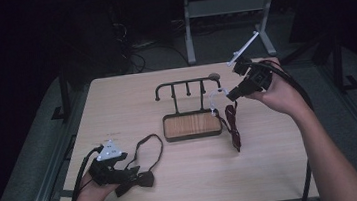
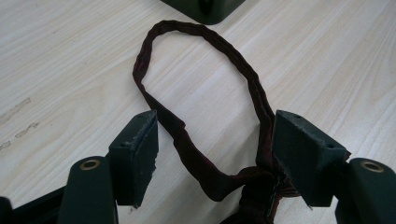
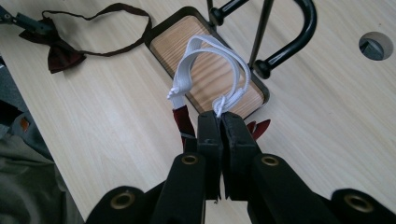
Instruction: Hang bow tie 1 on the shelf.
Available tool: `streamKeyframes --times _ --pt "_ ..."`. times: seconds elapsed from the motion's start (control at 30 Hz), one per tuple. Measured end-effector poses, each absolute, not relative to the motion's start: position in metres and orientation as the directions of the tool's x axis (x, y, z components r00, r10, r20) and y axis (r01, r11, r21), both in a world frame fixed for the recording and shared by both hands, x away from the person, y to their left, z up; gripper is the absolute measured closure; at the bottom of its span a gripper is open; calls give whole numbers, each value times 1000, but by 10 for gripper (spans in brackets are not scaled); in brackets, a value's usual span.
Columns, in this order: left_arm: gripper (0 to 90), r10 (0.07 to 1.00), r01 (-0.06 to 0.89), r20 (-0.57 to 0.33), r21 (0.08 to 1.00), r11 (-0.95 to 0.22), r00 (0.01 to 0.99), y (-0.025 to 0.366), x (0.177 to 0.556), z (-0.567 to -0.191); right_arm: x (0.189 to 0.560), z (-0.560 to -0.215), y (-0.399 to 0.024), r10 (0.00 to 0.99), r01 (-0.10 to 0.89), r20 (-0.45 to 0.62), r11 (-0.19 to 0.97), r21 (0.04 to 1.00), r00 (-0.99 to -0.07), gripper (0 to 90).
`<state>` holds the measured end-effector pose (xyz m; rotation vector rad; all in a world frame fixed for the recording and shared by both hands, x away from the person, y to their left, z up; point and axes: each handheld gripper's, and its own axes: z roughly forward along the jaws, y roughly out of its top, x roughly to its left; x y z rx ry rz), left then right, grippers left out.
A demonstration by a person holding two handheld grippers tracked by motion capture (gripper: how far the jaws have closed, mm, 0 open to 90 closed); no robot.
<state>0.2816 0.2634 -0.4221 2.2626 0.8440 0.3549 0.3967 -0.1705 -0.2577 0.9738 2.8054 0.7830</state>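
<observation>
Nearest the person, on the front-left of the pale wood-grain bench, the left gripper sits low over a dark maroon fabric bow tie with a thin neck strap. In the left gripper view its jaws stand wide apart w/ nothing pinched; the bow tie's knot end lies between them, nearer the right-hand jaw, and the strap loop runs straight ahead, away from the gripper, long axis roughly along the gripper's own line. Judgement: a close here would catch the strap near the knot. The knot itself is cut off at the bottom edge, so how the bow sits is hard to tell. Mid-bench is a black metal hook rack on a wood-inlaid tray base; its hooks look bare. Farther off, right of the rack, the right gripper is held up off the bench, jaws squeezed tight on a white elastic strap loop at its knotted end. A dark red item hangs below that down to the bench; prob. a second tie, but most of it is hidden behind the jaws in the right gripper view. The loop lies ahead of the gripper, toward the rack's nearest curved hook, just beside it but not on it, so the right hand is the nearer one for hanging.
</observation>
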Motion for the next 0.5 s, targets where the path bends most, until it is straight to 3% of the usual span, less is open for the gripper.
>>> streamKeyframes --times 0.5 --pt "325 655 469 13 687 -555 756 263 282 -422 425 -259 -175 650 616 116 626 478 -751 868"
